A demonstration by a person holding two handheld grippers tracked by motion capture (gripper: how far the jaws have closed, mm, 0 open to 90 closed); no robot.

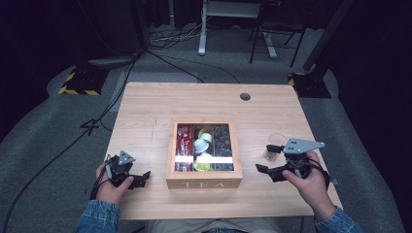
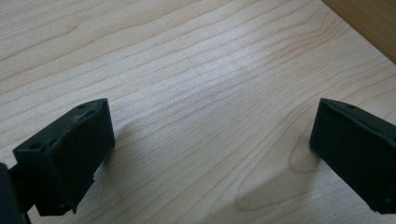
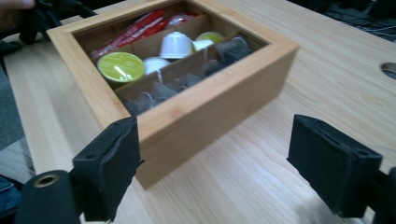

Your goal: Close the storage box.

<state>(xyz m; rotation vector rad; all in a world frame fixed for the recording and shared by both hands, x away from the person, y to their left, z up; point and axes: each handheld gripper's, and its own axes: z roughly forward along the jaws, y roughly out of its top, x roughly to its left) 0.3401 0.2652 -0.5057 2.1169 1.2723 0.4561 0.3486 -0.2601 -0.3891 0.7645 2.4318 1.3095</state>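
The tea box (image 2: 369,23) is cut to 1 corner (top right), and the small glass's (image 1: 275,147) contents are too small to tell.

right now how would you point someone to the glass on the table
Start from the wooden tea box in the middle of the table. Look to its right, just beyond the right gripper: the glass stands there alone on bare wood. It is the one clear, see-through thing on the table, apart from the box and its capsules and sachets.
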